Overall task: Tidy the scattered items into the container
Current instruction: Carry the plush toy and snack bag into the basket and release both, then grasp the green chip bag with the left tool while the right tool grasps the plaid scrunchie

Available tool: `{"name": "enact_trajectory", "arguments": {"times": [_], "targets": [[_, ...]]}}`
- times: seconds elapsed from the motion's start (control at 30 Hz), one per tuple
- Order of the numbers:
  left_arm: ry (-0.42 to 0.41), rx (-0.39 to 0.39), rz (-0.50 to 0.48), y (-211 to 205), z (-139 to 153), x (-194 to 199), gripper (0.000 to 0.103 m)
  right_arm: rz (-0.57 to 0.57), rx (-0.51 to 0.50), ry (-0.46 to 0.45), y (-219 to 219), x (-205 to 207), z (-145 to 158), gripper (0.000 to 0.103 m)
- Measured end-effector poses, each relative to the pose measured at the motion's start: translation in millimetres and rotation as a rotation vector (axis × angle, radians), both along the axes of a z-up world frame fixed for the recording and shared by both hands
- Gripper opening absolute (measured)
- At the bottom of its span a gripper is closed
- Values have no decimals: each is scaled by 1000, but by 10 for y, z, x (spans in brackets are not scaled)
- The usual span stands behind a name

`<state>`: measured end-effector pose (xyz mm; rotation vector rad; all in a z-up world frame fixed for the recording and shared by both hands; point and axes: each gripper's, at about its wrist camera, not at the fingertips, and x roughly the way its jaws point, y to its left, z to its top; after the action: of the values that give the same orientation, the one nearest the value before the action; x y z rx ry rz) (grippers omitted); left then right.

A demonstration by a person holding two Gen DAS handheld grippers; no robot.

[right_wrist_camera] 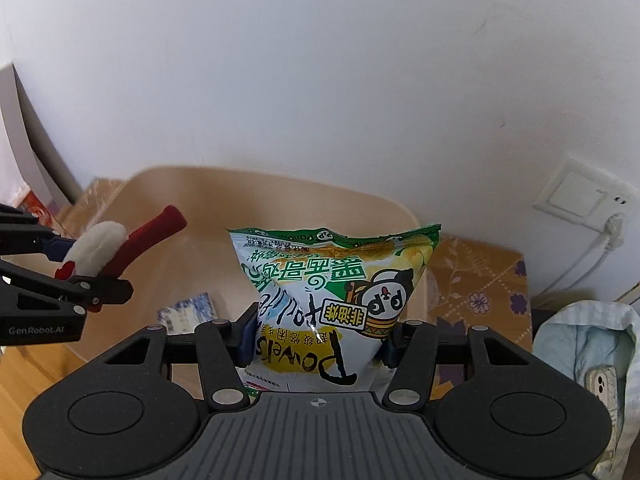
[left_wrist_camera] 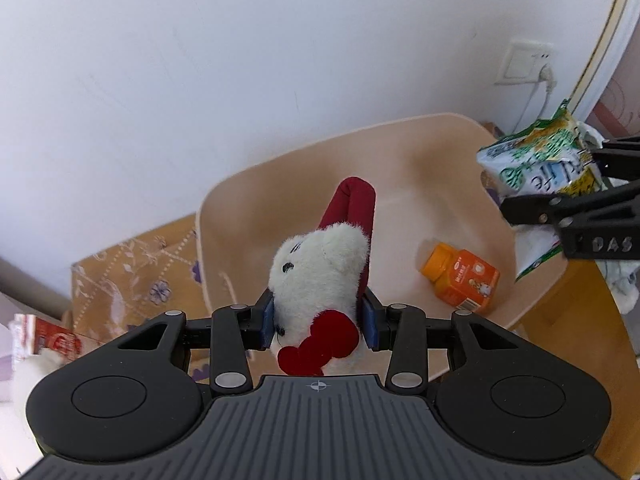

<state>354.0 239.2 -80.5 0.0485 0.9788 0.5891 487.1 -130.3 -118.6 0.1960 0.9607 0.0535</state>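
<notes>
Two matching black hand-held grippers, each with blue pads on its jaws.

The left gripper (left_wrist_camera: pixel 319 318) has a matte black body: behind the jaws sits a grey ribbed plate with a small white crosshair mark, flanked by two rounded black lobes, each with a shallow round disc. Black link bars with silver rivet heads run from the lobes to the jaws. The right gripper (right_wrist_camera: pixel 318 338) has the same build. Seen from the side, one carries raised letters "DAS" behind the jaws, the other white lettering "GenRobot.AI"; small silver screws dot their fingers.
</notes>
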Motion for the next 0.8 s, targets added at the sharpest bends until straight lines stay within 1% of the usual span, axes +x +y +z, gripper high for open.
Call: {"name": "enact_trajectory", "arguments": {"times": [0.17,0.23,0.37,0.43,0.47,0.5,0.57,0.6,0.67,0.77,0.8], "targets": [[62,3,3,44,-248,158,42,21,-31,45,63,157,-219,53],[89,-9,5,61,-361,208,42,14,-44,68,81,200,-298,53],[128,-9,-12,34,-510,258,42,12,-50,98,103,225,-427,53],[135,-14,-11,29,-549,267,45,17,-57,106,127,226,-461,54],[139,-16,-3,27,-562,266,48,15,-60,109,137,222,-470,54],[138,-17,-1,25,-574,265,51,12,-60,106,145,210,-470,60],[134,-16,-6,-3,-570,258,67,-2,-56,92,153,171,-446,69],[123,-6,-3,-19,-554,243,70,-2,-46,89,171,143,-426,75],[92,-6,-16,-55,-488,188,73,-2,-40,68,183,50,-369,77],[70,-4,-26,-63,-427,165,73,-18,-42,40,165,-53,-246,79],[62,2,-27,-84,-393,132,73,-28,-32,29,113,-103,-207,83]]}}
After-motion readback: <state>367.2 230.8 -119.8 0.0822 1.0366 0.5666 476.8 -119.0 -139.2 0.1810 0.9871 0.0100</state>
